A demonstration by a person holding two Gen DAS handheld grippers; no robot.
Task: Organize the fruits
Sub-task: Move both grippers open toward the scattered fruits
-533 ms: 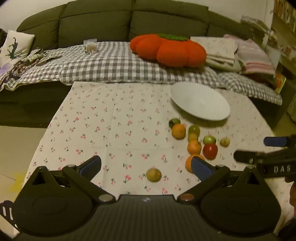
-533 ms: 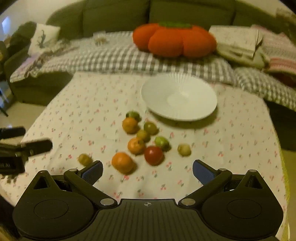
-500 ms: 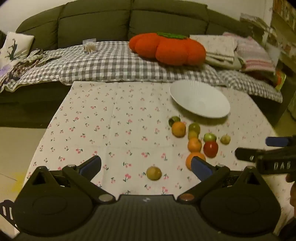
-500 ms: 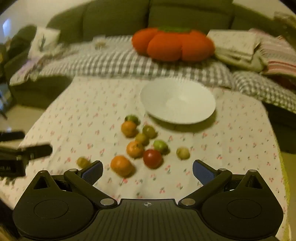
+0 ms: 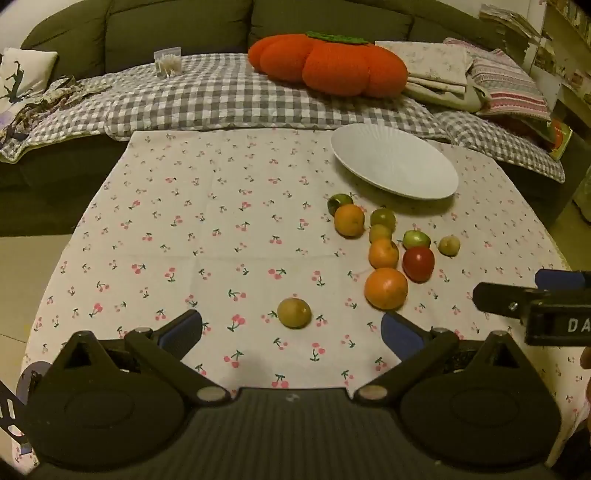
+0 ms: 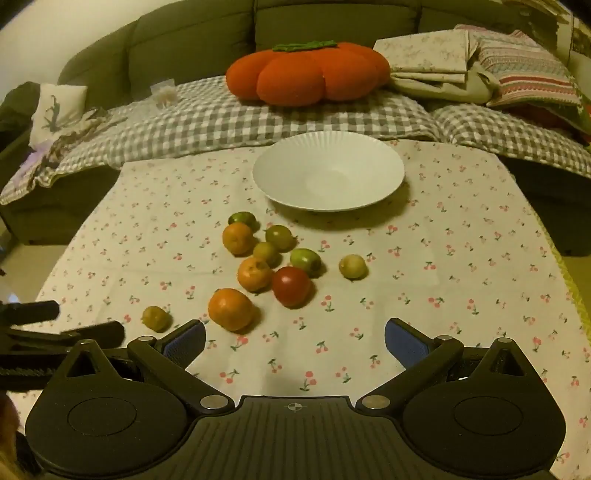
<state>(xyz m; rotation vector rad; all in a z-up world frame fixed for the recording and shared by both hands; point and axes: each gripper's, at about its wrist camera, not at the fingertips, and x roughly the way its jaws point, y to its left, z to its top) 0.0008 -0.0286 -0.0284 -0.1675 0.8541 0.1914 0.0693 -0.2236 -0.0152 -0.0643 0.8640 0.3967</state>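
1. A table under a cherry-print cloth (image 5: 221, 229) fills the lower half of both views, with a dark sofa (image 5: 177, 26) behind it draped in a grey checked blanket (image 5: 207, 96).
2. Nearest in the left wrist view, the left gripper (image 5: 291, 328) has its jaws spread wide and empty. A lone yellow-green fruit (image 5: 294, 312) lies on the cloth just ahead, almost centred between them; being round, it needs no wrist turn.
3. The right gripper (image 6: 295, 338) is likewise spread and empty. The big orange (image 6: 231, 308) sits ahead towards its left finger, and the red fruit (image 6: 291, 286) is just beyond.
4. My judgement: the left gripper is better placed for the lone fruit, the right for the cluster.
5. Mid-frame, the remaining oranges and small green fruits bunch closely, some touching, so a grip there risks nudging neighbours.
6. Farther back, the white plate (image 6: 384, 188) is empty, towards the table's far edge, with clear cloth between it and the fruit.
7. Beyond, a pumpkin cushion (image 6: 306, 74) rests on the blanket.
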